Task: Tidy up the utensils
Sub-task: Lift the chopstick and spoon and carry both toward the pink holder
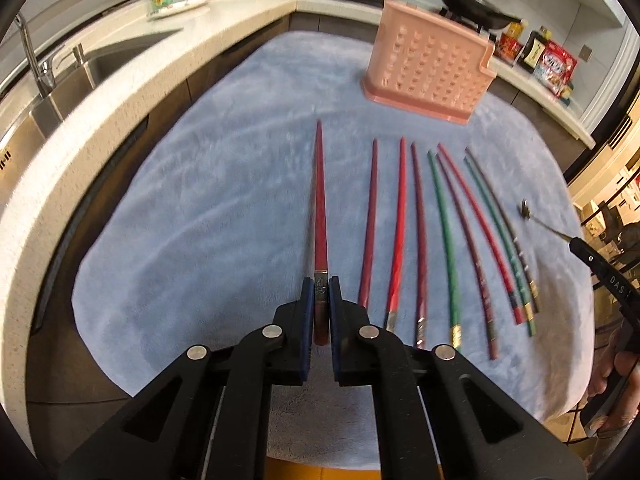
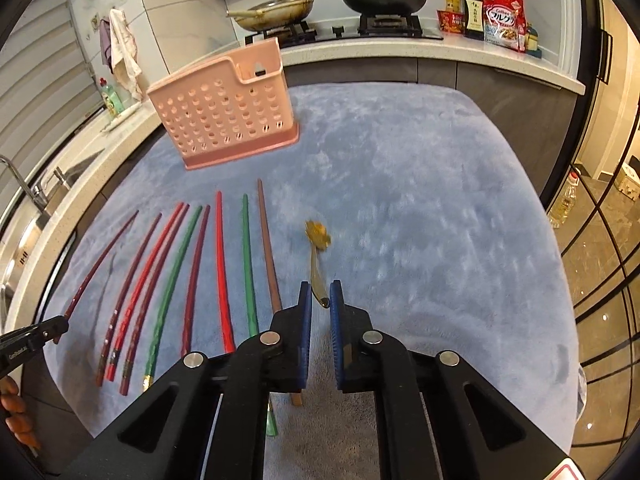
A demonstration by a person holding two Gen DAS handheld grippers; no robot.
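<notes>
Where legible, "Calbee" on cereal bag

My left claw and right claw match: black linkage arms, round silver pivot pins, blue ribbed pads, white lettering.

chopsticks on cloth | basket behind them

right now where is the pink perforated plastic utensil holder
The pink perforated plastic utensil holder stands upright on the blue fleece cloth, beyond the tips of the row of coloured chopsticks; it sits upper left in the right wrist view, upper right in the left.
</notes>
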